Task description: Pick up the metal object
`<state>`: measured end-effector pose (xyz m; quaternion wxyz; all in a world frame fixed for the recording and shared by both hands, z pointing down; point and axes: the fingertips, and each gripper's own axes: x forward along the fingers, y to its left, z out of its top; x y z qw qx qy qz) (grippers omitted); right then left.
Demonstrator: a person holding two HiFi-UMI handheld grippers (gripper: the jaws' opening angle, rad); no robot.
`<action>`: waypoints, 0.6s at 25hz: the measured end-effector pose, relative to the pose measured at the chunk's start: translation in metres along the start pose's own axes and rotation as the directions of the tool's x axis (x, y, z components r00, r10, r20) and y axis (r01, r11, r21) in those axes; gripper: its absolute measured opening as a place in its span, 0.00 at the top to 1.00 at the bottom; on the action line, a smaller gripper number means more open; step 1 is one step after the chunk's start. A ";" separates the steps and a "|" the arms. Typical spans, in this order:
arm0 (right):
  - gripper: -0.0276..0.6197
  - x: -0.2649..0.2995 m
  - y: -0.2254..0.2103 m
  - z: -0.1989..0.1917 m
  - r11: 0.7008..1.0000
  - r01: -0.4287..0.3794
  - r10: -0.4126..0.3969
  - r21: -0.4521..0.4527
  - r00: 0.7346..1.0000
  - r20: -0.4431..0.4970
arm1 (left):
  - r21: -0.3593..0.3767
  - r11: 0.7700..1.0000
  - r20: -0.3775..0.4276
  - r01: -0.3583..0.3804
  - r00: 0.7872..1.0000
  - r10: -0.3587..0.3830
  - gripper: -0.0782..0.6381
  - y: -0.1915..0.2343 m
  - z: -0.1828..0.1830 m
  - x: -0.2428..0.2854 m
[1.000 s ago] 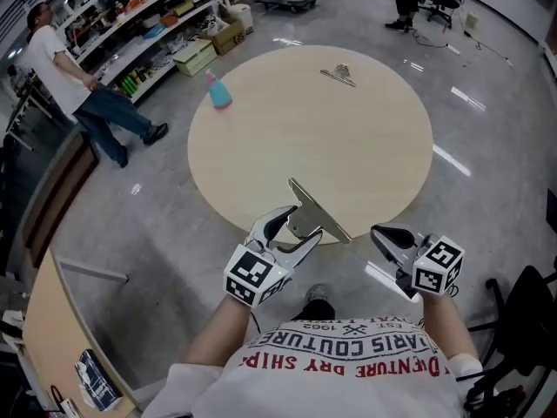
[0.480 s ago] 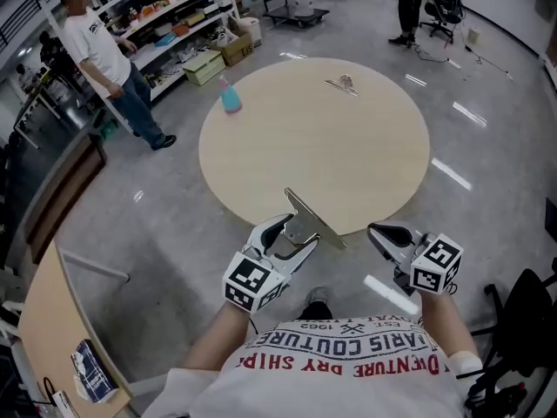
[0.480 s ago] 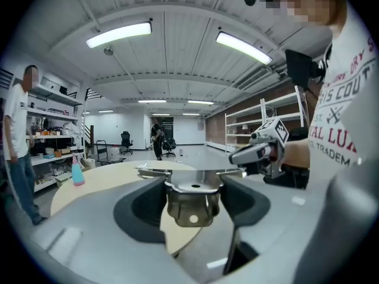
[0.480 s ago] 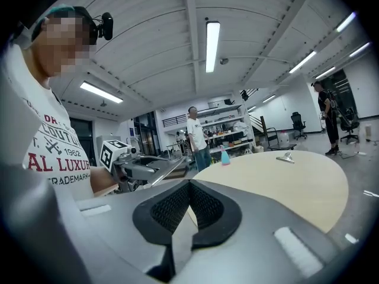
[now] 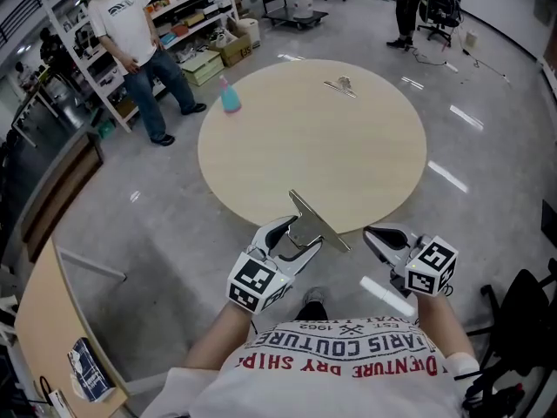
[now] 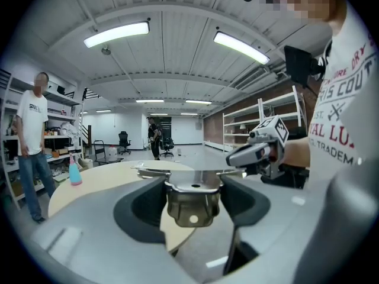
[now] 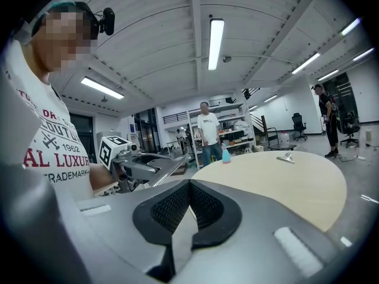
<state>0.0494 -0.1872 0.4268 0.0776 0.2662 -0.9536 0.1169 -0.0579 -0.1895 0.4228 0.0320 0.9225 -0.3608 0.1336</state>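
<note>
While the left tongs [image 5: 296, 238] are clamped on one metal object [image 5: 318, 219], a flat plate with a sprung clip, that piece sits at the near rim of the round desk [image 5: 261, 155], partly out past the edge. Right tongs [image 5: 376, 233]: pressed together, nothing between them, just off the near rim to the right. On the desk, two items: one small metal clip [image 5: 339, 85] near the far rim, one blue spray bottle [image 5: 230, 97] near the far-left rim. Two persons off the desk: one in a white shirt [image 5: 130, 33] beyond its far-left side, one in dark clothes [image 5: 406, 3] beyond its far side.
</note>
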 end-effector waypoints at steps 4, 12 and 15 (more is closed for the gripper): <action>0.96 -0.002 0.003 0.003 1.000 0.000 0.000 -0.004 1.000 0.010 | -0.004 1.000 0.000 0.006 1.000 -0.006 0.50 -0.004 0.001 -0.002; 0.96 -0.005 0.006 0.004 1.000 -0.006 0.006 -0.003 1.000 0.013 | -0.014 1.000 -0.001 -0.002 1.000 0.002 0.50 -0.006 0.002 -0.003; 0.96 -0.006 0.008 0.001 1.000 -0.007 0.007 -0.004 1.000 0.010 | -0.019 1.000 -0.002 -0.003 1.000 0.003 0.50 -0.009 0.000 -0.004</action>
